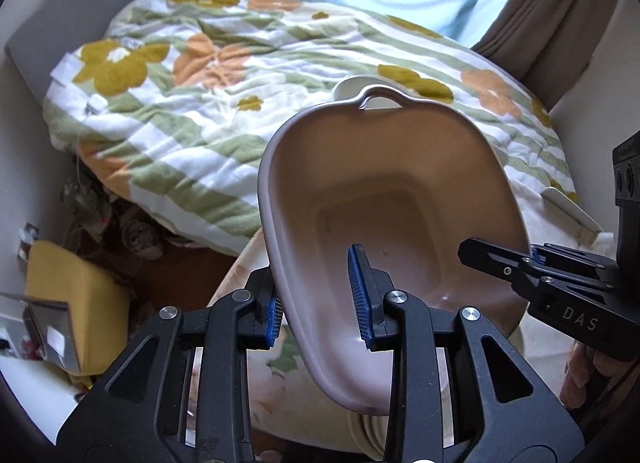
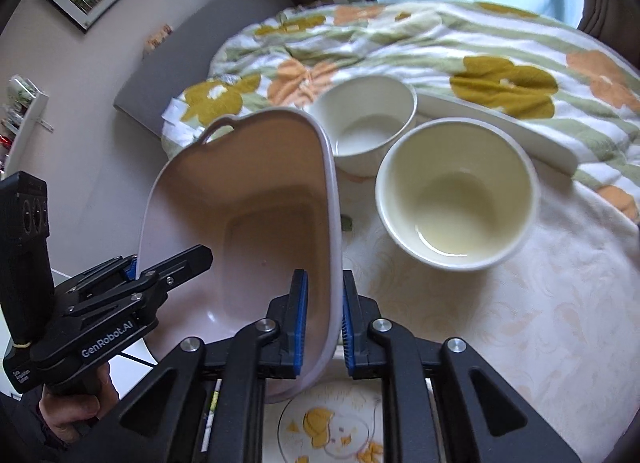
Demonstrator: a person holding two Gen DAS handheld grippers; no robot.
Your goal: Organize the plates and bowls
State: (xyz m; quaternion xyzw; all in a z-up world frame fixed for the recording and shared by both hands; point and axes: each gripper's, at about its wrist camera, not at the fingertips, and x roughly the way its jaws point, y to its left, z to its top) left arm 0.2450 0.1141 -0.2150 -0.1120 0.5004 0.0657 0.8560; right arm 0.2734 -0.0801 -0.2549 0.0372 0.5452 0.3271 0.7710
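Dish [image 2: 256,199] held tilted above the table [image 2: 520,323], left gripper [image 1: 316,303] and right gripper [image 2: 324,327] each clamped on opposite rims (shared load, presumably for stacking).

The right claw [image 2: 324,323] pinches the right rim of a tilted pink dish [image 2: 256,223], the left claw [image 2: 132,267] grips its left rim, and two white bowls [image 2: 456,191] [image 2: 366,123] sit on the worktop [image 2: 540,303] beyond.
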